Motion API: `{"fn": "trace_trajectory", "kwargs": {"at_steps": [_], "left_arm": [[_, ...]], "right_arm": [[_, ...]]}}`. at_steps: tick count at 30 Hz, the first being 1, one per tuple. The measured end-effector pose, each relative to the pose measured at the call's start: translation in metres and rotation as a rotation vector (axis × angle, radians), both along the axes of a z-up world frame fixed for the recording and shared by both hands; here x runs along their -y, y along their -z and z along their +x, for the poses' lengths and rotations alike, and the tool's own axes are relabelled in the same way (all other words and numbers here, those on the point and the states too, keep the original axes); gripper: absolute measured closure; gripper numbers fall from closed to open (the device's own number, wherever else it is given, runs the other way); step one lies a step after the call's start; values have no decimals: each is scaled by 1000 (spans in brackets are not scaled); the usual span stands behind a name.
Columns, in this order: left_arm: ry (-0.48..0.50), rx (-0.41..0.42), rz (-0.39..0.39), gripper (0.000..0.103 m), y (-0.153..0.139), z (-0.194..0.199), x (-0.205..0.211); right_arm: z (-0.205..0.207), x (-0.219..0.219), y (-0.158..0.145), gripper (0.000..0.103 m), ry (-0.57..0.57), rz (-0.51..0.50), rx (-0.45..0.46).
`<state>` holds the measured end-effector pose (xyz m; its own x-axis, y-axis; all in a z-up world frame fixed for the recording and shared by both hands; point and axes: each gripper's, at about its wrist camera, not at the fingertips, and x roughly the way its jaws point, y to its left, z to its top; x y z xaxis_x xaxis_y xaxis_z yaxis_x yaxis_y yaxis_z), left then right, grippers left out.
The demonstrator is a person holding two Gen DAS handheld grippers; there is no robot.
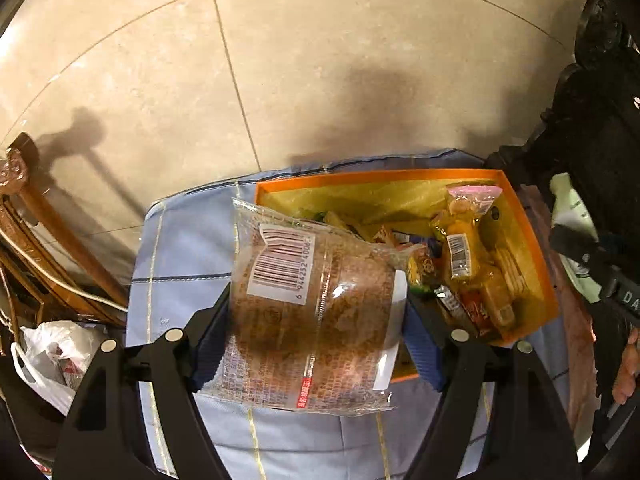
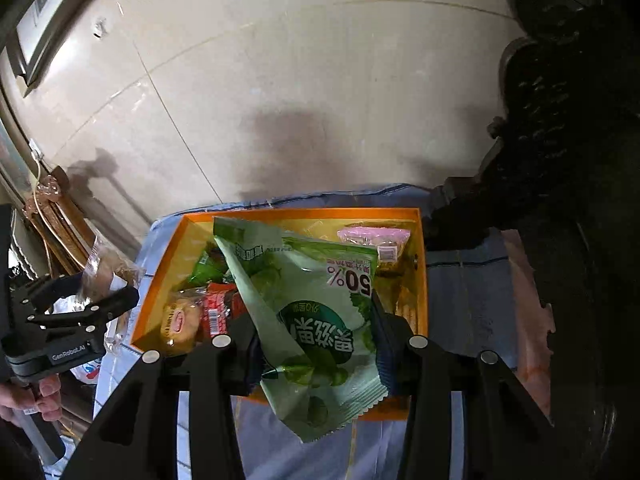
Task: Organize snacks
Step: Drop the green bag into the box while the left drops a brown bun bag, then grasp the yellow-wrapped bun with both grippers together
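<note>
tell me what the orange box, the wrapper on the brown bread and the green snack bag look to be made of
Orange box: probably cardboard, matte; thin, straight walls with crisp corners.
Brown bread wrapper: clear, glossy plastic film; the bread shows through it, with glare and a crimped edge.
Green snack bag: printed plastic or foil-lined film, semi-matte; opaque, creased, with a serrated sealed end. The lining cannot be seen.

A pale tiled floor [image 1: 320, 60] spreads out beyond the desk, crossed by thin grout lines and soft shadows. A light blue cloth [image 1: 180, 248] with stitched lines covers the desk. To the left stands carved brown wooden furniture [image 1: 36, 216], a white cable [image 1: 60, 280] trailing across it, and a white plastic bag [image 1: 48, 356] slumps below.
</note>
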<state>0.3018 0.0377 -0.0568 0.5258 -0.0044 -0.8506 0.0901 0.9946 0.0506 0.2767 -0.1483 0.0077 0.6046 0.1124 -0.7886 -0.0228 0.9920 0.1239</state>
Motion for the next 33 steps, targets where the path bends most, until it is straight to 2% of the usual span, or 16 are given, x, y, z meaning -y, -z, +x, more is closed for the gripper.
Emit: {"fn": "trace_trajectory", "kwargs": {"at_steps": [1,2,3,5,8,10,12,15,17,18,19,21,24,27,31,33], "left_arm": [[1,-4,-3,28,4,4,1],[0,-5,5,10,5,4,0],[-8,-1,31,4,8,6,1],[-27,21,105,4,14,4,6],[24,-10,93,4,21,-18,4],[125,-29,87,4,31,-53,7],[235,-14,103,4,43,-95,17],[564,-47,108,4,72,-184,45],[788,-46,159,4,92,-243,67],[924,-36,196,4,104,-276,78],[990,-22,212,4,110,-293,83],[1198,58,267,4,130,-341,92],[1316,121,320,4,149,-371,95],[1315,144,316,4,155,-382,101],[1265,128,230,4,154,-390,116],[1225,142,227,4,159,-396,123]], "right_arm": [[3,0,3,49,7,-2,4],[6,-1,5,35,3,-13,1],[7,-2,6,3,12,-34,-3],[0,0,7,4,40,-69,-6],[-43,19,6,4,91,1,-48],[-80,25,9,4,69,17,-53],[-130,21,20,4,-24,-46,-76],[-194,-1,55,4,-256,-219,-196],[-224,-17,78,4,-369,-330,-287],[-241,-28,91,4,-446,-380,-363],[-252,-38,98,4,-518,-427,-404],[-277,-62,106,4,-719,-550,-427],[-305,-86,115,4,-1045,-718,-430],[-324,-91,132,4,-1323,-896,-412],[-323,-87,151,4,-1474,-866,-414],[-328,-86,154,4,-1570,-857,-406]]}}
